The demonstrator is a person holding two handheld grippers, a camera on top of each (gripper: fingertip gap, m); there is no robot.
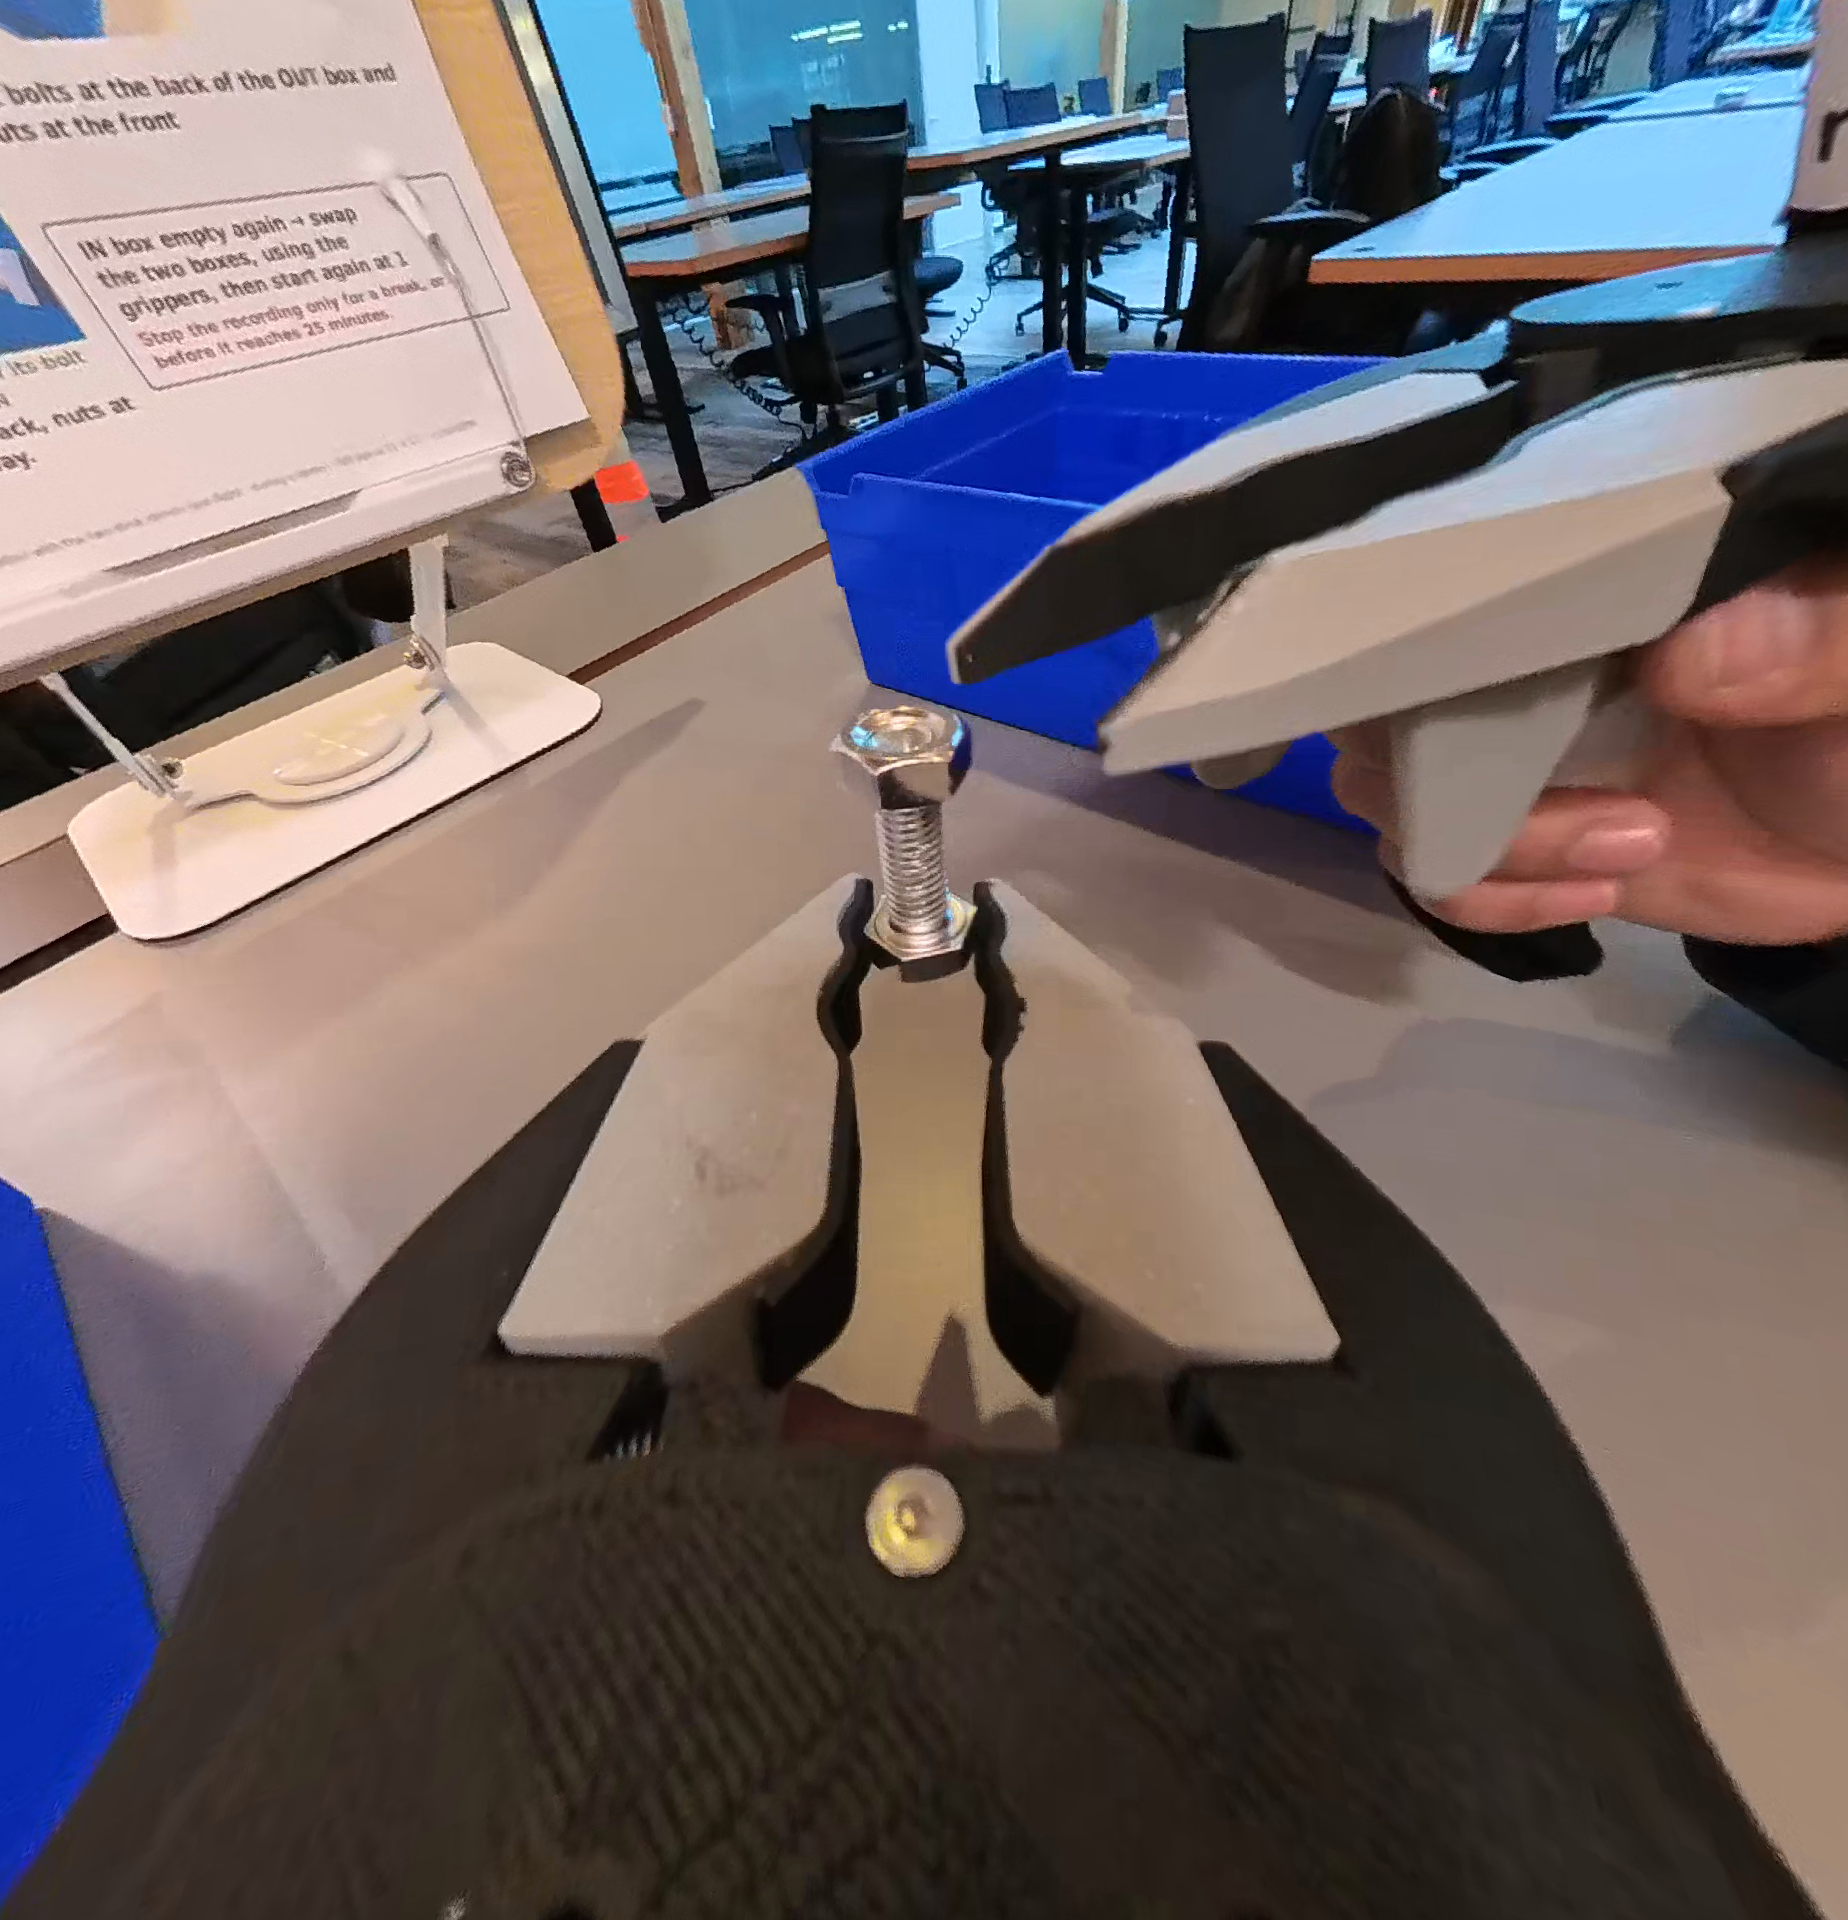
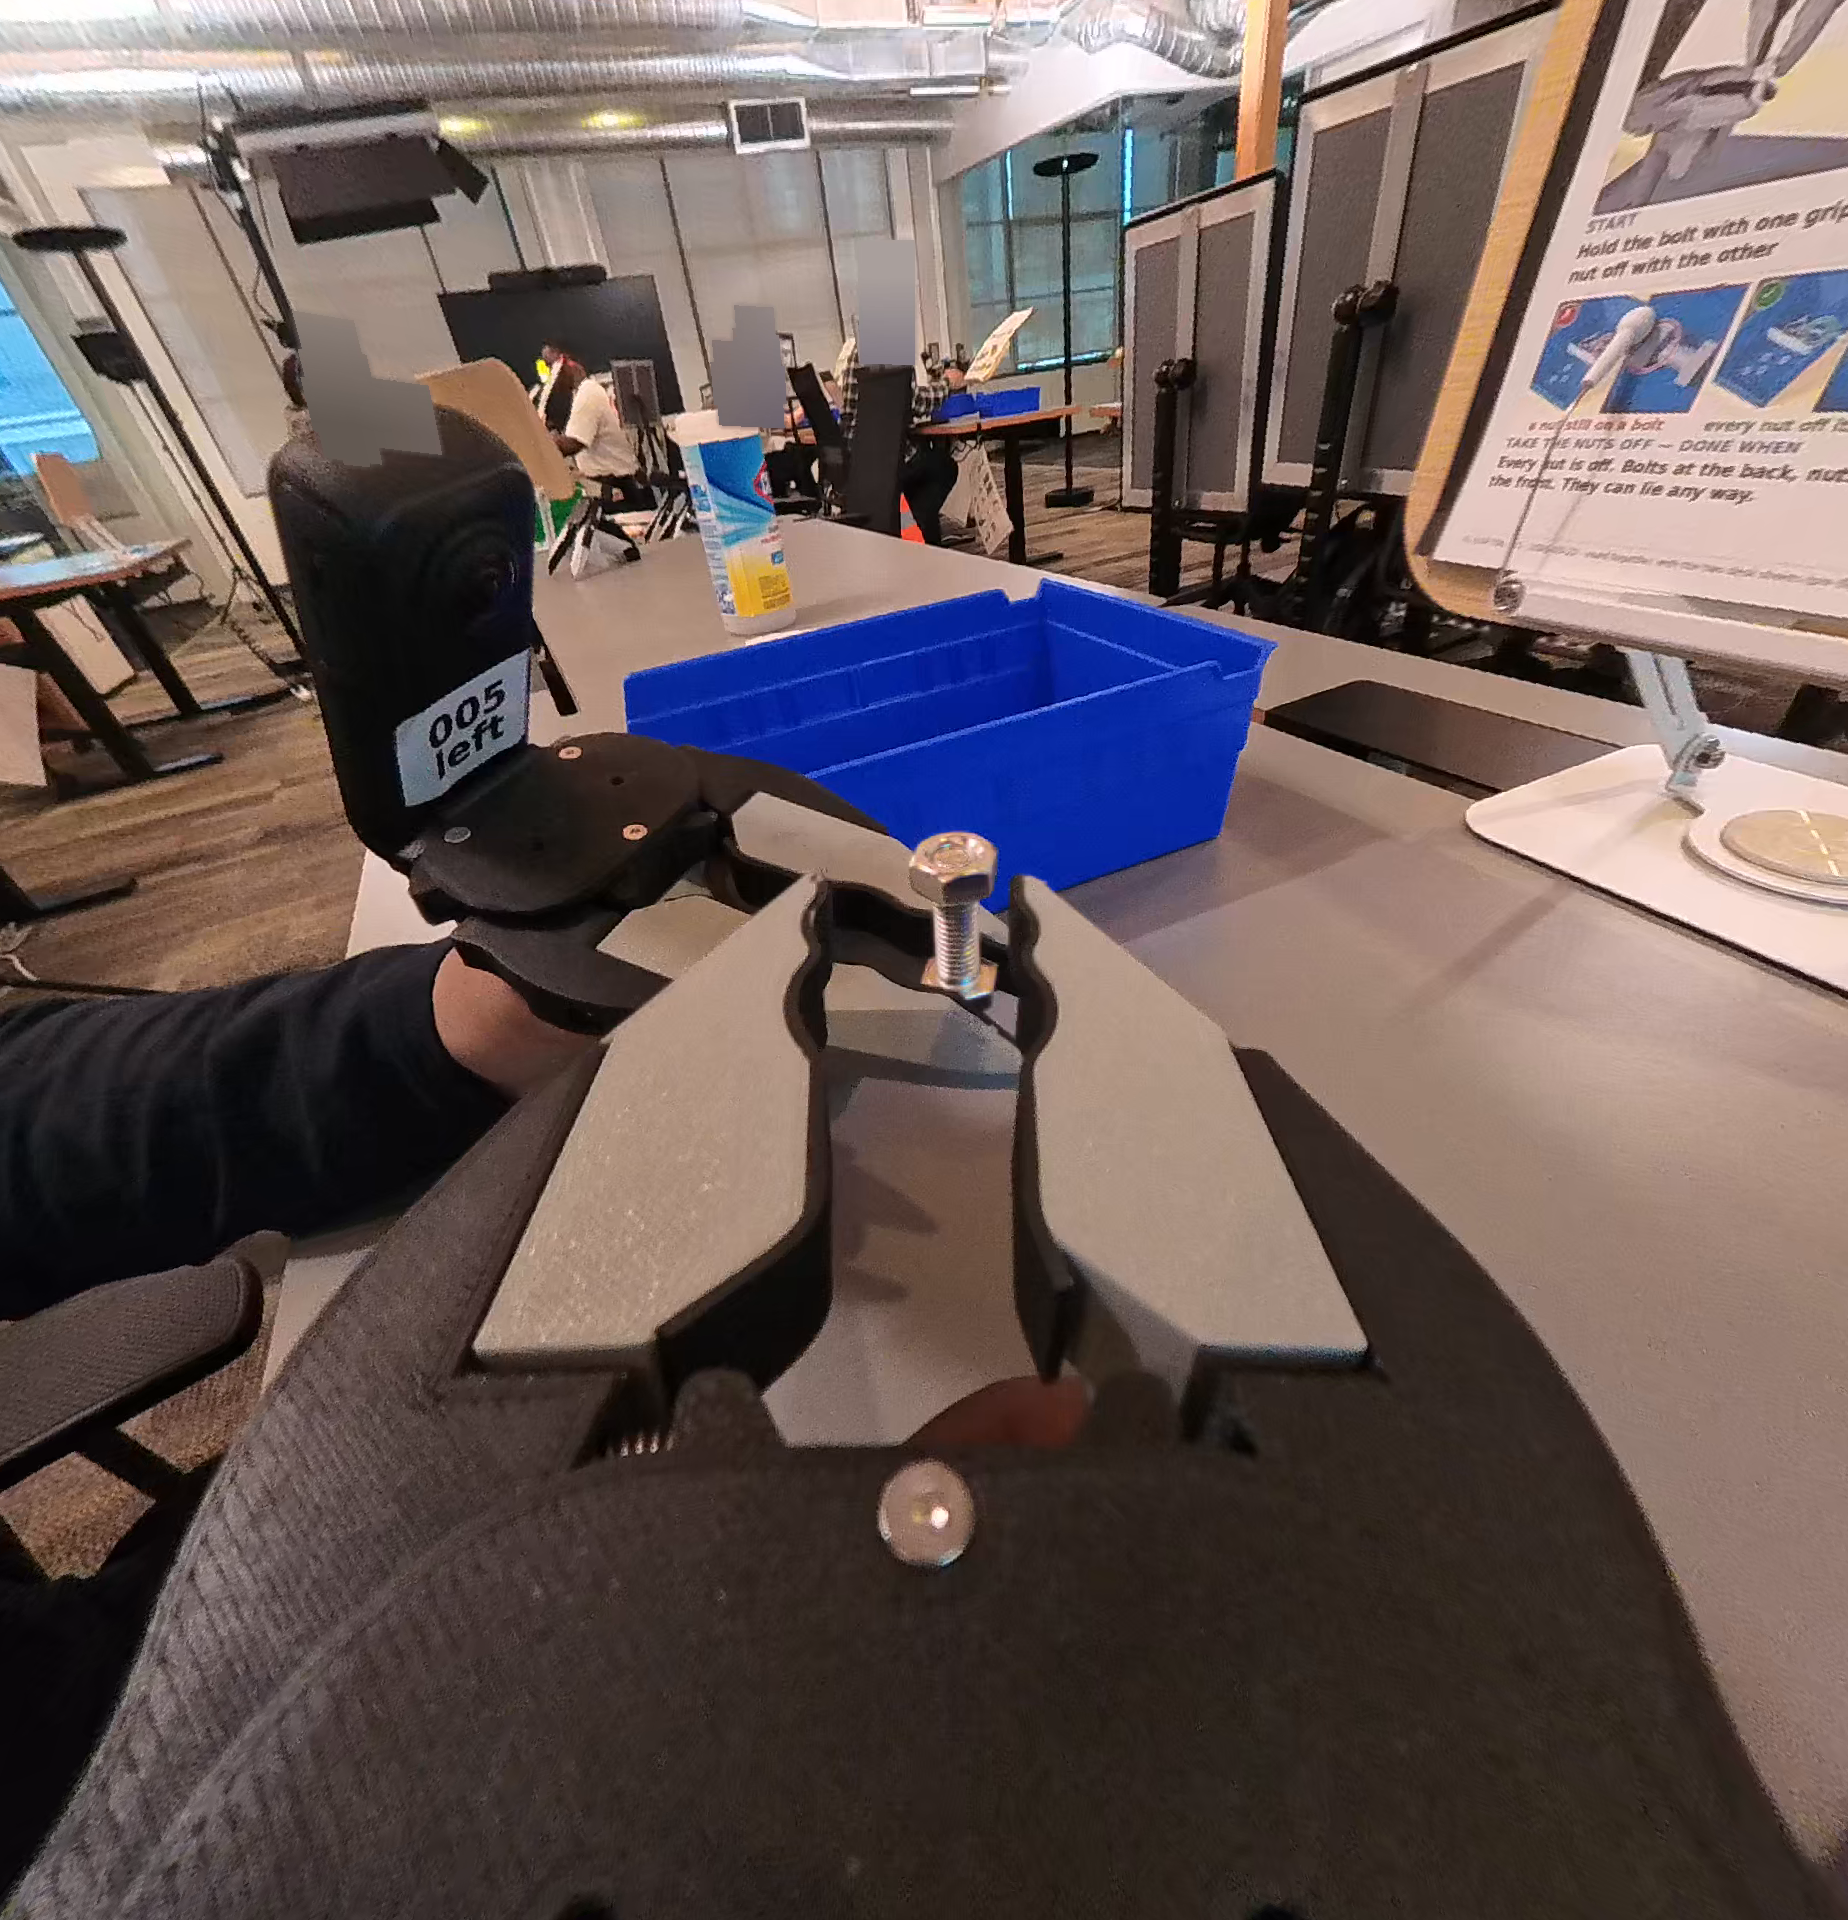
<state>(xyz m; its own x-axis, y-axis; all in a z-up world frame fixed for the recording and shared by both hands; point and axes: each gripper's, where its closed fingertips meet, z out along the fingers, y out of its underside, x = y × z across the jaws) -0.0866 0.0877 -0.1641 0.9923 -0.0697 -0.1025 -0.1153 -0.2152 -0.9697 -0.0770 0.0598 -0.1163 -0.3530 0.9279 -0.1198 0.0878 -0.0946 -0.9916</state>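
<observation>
Left gripper clamped on nut of upright bolt; right gripper spread apart around it.

Left wrist view: black-and-grey left gripper body is seen nearest, its tips closed on the nut, with the bolt held upright, head on top, above grey table. Right gripper is seen up and right of the bolt, parted, gripped by a hand. Blue bin is placed behind the bolt; white stand with an instruction sheet is to the bolt's left. Right wrist view: right gripper fingers are held apart, the bolt standing between the tips, nut at its lower end; contact cannot be told. Left gripper comes in from the bolt's left. Blue bin lies behind the bolt, a wipes canister beyond it.
</observation>
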